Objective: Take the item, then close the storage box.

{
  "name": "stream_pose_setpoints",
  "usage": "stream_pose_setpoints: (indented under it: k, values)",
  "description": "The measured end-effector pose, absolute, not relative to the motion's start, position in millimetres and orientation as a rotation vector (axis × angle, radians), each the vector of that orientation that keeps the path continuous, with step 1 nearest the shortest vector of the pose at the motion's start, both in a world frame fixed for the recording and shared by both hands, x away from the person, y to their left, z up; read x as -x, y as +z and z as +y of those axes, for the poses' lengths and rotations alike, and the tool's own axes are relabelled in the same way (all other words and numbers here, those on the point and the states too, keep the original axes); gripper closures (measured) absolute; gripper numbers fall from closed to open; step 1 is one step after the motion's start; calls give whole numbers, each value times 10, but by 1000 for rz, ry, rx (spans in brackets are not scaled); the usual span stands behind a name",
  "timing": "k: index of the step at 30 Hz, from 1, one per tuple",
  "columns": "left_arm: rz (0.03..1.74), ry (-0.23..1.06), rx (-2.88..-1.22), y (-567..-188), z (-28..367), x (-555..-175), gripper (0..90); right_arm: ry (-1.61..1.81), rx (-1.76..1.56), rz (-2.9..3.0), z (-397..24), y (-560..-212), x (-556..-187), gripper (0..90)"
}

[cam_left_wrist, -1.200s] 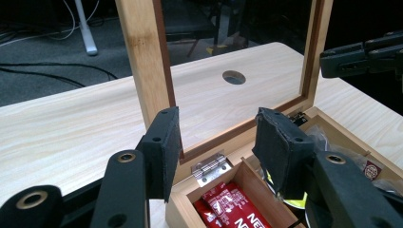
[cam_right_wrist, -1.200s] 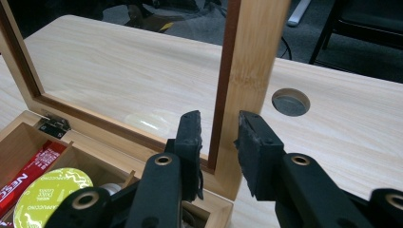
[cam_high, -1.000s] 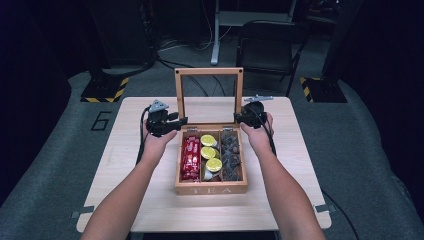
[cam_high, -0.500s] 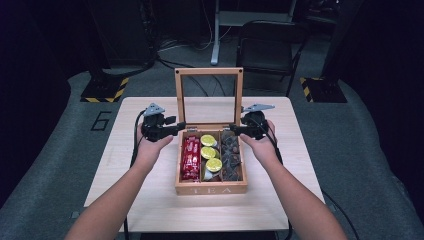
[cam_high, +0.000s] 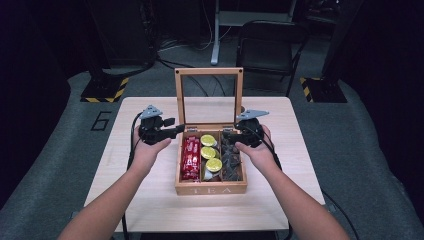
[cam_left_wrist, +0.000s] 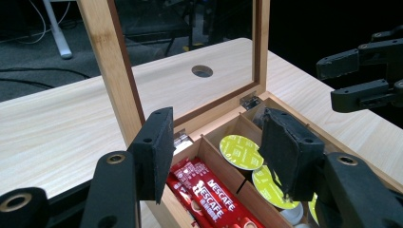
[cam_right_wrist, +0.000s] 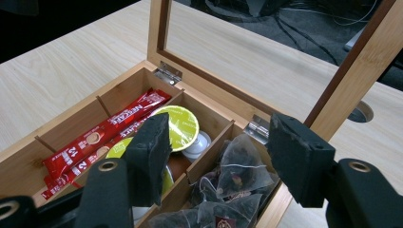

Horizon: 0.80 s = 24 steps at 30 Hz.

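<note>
On the counter your tea box stands with its lid already upright, both claws, left and right, just opening and empty, nothing taken out yet.

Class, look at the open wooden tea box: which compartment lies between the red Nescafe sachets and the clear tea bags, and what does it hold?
In the high view, the middle compartment of the tea box lies between the Nescafe sachets and the tea bags; it holds green-lidded capsules.

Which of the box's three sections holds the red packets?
The left section nearest the left gripper; the middle holds green-lidded pods, the right dark tea bags.
</note>
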<state>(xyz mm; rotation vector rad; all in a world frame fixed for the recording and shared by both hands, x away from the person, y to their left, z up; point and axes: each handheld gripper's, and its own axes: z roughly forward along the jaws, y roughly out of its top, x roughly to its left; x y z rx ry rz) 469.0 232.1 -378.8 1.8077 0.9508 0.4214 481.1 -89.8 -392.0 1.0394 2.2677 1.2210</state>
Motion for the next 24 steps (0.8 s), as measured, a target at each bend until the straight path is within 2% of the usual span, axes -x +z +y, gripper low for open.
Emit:
stream_pose_setpoints:
  k: [24]
  values:
    - [961, 414, -1805, -3805, 2330, -4646, 449, 1219, -973, 2316, -812, -4029, -4644, 389]
